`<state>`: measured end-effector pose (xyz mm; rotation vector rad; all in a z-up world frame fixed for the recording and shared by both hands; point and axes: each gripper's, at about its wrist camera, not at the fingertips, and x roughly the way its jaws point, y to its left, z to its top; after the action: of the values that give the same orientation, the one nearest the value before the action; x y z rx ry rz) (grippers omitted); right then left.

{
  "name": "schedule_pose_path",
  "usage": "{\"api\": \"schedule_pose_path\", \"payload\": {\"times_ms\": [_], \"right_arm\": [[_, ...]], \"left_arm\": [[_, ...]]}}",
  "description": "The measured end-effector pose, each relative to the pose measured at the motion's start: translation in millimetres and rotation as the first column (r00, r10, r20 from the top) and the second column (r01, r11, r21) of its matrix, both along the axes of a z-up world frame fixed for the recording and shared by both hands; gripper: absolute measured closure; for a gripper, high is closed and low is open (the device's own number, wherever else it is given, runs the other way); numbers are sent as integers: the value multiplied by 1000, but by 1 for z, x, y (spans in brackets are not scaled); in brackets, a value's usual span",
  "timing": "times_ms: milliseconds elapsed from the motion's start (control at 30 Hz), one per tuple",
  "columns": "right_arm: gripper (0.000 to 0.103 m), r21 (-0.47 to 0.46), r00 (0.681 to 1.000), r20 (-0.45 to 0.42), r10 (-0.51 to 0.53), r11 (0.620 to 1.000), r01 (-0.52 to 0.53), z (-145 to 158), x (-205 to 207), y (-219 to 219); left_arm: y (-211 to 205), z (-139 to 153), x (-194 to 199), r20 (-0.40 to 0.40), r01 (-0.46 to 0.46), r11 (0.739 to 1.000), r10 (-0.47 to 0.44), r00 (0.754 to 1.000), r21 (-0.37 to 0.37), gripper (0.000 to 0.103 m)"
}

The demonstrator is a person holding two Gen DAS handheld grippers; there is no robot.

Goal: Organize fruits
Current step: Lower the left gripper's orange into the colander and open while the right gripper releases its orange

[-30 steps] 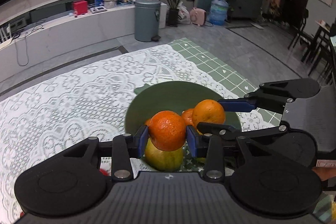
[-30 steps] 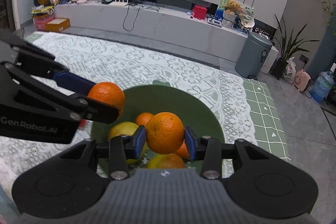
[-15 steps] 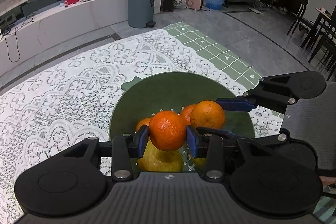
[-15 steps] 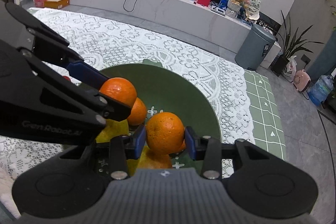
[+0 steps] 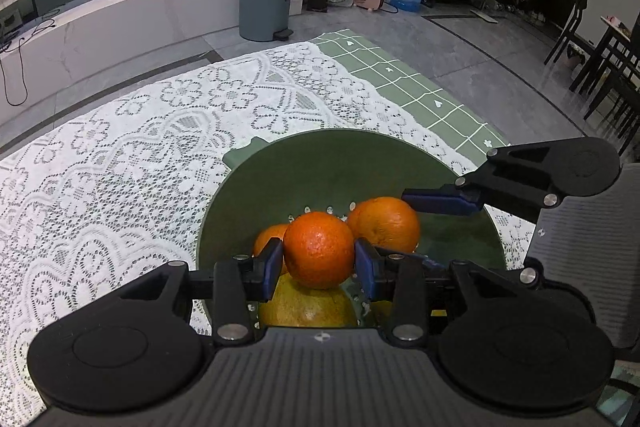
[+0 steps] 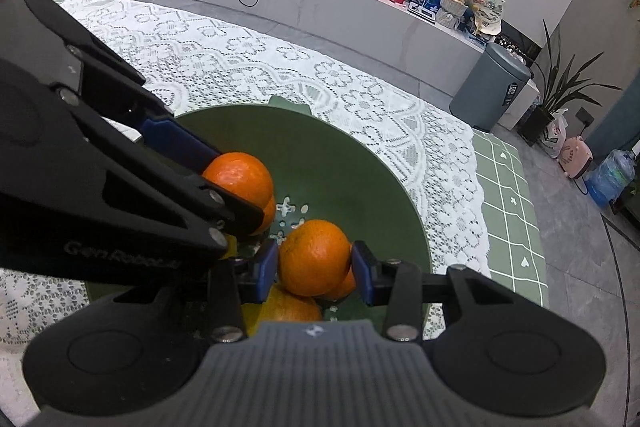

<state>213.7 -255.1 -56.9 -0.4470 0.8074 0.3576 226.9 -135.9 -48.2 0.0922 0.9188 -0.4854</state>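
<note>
right claw (image 6: pixel 315 265) gripping orange (image 6: pixel 314 257), green bowl (image 6: pixel 360 163)

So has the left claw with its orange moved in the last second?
Yes. The left claw, shut on its orange, has come down toward the green bowl, which now looms larger beneath it.

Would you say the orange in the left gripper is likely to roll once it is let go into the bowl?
Probably: the orange is round and sits above other fruit, so it may roll off. The bowl slopes inward, likely containing it. Its skin looks firm, hardly fragile.
</note>
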Motion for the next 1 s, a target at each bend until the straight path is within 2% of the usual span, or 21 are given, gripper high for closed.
{"api": "schedule_pose_path", "payload": {"times_ms": [333, 700, 1000], "right_arm": [[66, -1, 999, -4, 32, 999, -32, 0, 11, 8], [66, 8, 999, -29, 32, 999, -32, -1, 9, 13], [66, 1, 999, -52, 2, 1000, -2, 1, 9, 15]], "left_arm": [[2, -6, 21, -26, -41, 999, 40, 999, -11, 59], [10, -5, 12, -38, -25, 1000, 24, 999, -13, 57], [13, 7, 1, -18, -6, 1000, 6, 1000, -16, 44]]}}
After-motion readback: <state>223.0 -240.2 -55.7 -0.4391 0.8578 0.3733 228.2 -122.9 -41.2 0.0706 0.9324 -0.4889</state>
